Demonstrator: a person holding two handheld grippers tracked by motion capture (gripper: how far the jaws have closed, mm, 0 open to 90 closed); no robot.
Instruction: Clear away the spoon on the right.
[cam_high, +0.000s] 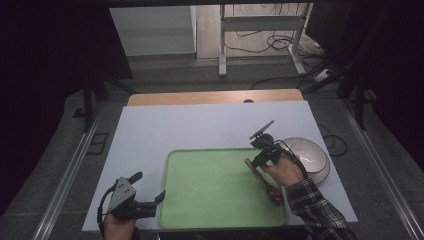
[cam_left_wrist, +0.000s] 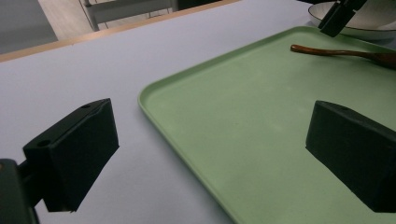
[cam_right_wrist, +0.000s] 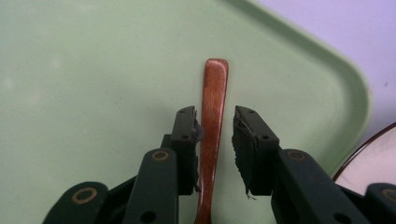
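Note:
A brown wooden spoon (cam_high: 261, 176) lies flat on the right side of a pale green tray (cam_high: 215, 185). My right gripper (cam_high: 259, 161) points down over the spoon's handle. In the right gripper view the handle (cam_right_wrist: 214, 93) runs between the jaws of this gripper (cam_right_wrist: 215, 114). The left pad sits against the handle and a gap shows at the right pad, so the gripper is open. My left gripper (cam_high: 149, 186) rests at the tray's near left corner, open wide with nothing between its jaws (cam_left_wrist: 210, 154). From there the spoon (cam_left_wrist: 336, 51) lies far across the tray (cam_left_wrist: 261, 93).
A white bowl (cam_high: 307, 152) stands on the white tabletop just right of the tray, close behind my right hand; its rim (cam_right_wrist: 373, 163) shows beside the tray's corner. A wooden strip edges the table's far side. Cables and a metal frame lie on the floor beyond.

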